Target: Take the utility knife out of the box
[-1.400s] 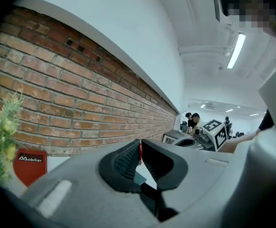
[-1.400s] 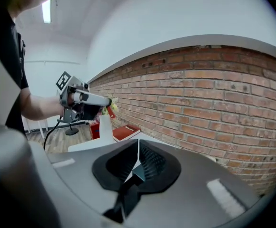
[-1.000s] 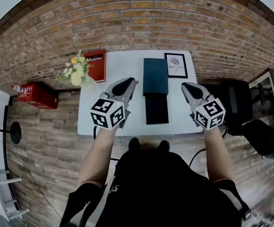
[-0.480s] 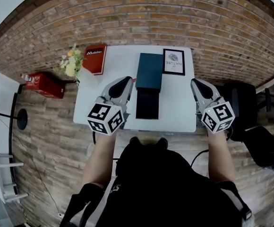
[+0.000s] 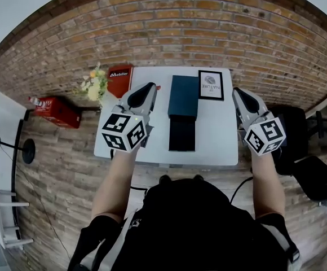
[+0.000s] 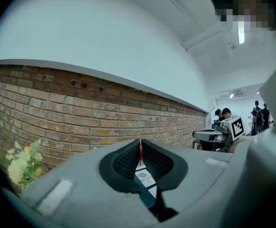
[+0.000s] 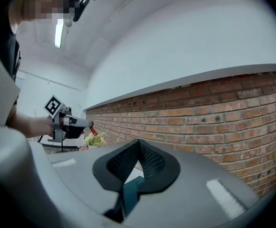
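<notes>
We've raised both grippers since a sec ago — left gripper (image 6: 140, 145) clamps the thin red utility knife (image 7: 92, 130), clear of the open box (image 5: 184, 97) on the table (image 5: 220, 140). Our right gripper (image 7: 138, 143) is shut, empty.

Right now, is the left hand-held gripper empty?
No, the left hand-held gripper has a thin red tool pinched between its closed jaws.

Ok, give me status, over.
Left gripper shut on a thin red item, likely the knife, left of the box. Right gripper shut, empty. Nothing in the way.
</notes>
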{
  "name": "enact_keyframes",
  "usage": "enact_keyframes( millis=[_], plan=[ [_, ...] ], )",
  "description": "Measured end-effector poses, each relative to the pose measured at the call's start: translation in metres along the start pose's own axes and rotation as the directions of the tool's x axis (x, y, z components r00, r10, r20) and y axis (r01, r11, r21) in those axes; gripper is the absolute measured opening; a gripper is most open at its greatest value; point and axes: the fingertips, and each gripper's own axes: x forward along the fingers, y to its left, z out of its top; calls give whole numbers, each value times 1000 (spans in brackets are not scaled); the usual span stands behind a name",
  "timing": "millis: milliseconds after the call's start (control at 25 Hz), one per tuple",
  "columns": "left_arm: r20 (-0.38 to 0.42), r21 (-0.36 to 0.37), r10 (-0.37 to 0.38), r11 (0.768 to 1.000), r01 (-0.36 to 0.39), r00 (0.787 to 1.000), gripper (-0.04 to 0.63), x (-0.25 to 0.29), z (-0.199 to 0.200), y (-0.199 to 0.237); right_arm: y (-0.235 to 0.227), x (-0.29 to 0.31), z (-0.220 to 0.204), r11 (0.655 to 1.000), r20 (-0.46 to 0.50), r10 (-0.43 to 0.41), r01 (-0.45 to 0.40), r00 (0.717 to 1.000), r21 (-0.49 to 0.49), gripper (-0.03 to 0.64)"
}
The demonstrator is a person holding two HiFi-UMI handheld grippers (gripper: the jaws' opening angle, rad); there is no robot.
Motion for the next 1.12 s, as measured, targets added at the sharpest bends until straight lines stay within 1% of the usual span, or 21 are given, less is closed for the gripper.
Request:
enact_keyframes(
  millis=[120, 240, 360, 480, 680, 960, 1120],
  plan=[
    [19, -3, 18, 1000, -18, 1000, 17, -4, 8, 11, 8, 7, 8, 1000, 29, -3, 3, 1000, 13, 0],
    [30, -4, 27, 1000, -27, 999, 17, -6, 8, 14, 14, 10, 7, 1000, 23, 1, -1, 1000, 7, 0],
    [36, -8, 40, 999, -40, 999, 17, -11, 2, 15, 15, 10, 2, 1000, 16, -2, 2, 1000, 18, -1],
    [16, -21, 41, 999, -41, 999, 17, -9, -12, 15, 16, 9, -4, 999, 4, -6, 6, 1000, 38, -1],
    [0, -33, 42, 999, -42, 999, 17, -3, -24, 17, 17, 11, -12, 1000, -29, -12, 11, 1000, -9, -2],
    [1, -34, 40, 999, -40, 999, 17, 1, -27, 17, 22, 15, -18, 1000, -41, -4, 4, 999, -5, -2],
    [12, -25, 37, 999, -37, 999, 17, 2, -19, 18, 15, 15, -11, 1000, -34, 0, 0, 999, -6, -2]
  ],
)
